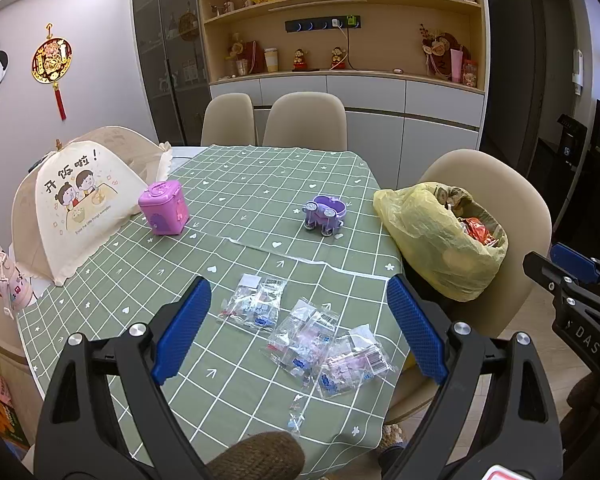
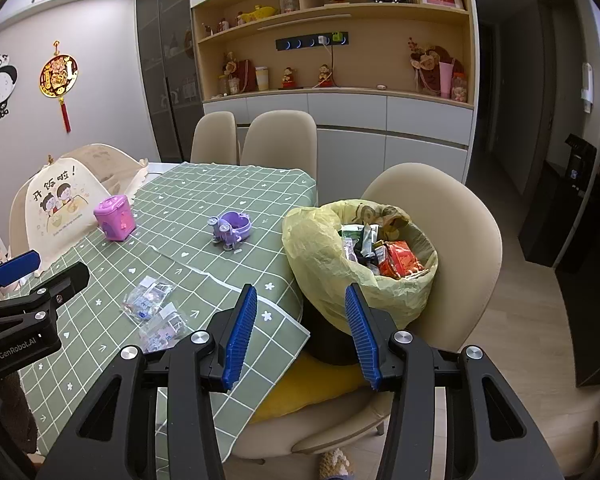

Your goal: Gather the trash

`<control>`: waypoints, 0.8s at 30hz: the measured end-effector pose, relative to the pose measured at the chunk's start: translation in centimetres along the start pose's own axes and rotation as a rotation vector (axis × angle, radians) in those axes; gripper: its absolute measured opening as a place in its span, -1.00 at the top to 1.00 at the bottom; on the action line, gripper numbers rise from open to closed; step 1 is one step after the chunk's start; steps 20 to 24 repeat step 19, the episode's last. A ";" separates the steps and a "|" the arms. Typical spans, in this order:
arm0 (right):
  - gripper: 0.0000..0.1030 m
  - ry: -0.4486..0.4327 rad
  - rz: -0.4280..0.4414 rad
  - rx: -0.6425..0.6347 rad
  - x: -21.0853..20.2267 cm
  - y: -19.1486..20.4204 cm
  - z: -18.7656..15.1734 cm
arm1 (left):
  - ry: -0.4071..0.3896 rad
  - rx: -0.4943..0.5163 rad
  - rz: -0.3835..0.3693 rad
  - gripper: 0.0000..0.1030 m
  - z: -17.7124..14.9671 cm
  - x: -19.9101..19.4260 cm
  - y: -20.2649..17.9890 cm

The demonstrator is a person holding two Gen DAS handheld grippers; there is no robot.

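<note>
Both tools gape empty — left tool (image 1: 300,330) above clear wrappers (image 1: 306,338).

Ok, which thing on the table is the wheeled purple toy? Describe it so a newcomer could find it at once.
Start at the green checked tablecloth. Near the middle of the table, towards the yellow trash bag on the chair, stands the small lilac toy cart with a heart-shaped tub. Unlike the boxy pink case by the food cover, it is low, open-topped and has wheels.
</note>
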State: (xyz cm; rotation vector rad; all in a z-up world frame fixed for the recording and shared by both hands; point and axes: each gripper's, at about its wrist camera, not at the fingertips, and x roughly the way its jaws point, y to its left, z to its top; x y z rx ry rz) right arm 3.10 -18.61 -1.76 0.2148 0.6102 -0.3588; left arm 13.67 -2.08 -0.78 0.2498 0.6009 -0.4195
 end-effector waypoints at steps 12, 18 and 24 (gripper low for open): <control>0.15 0.023 0.007 -0.001 0.5 0.4 -0.3 | 0.006 0.008 -0.026 -0.66 -0.4 0.2 0.0; 0.12 0.110 0.050 -0.038 3.2 1.3 -0.4 | 0.108 -0.113 0.025 -0.66 -0.2 5.5 5.8; 0.12 0.145 0.073 -0.068 4.3 1.8 -0.4 | 0.134 -0.168 0.055 -0.66 -0.6 7.3 8.0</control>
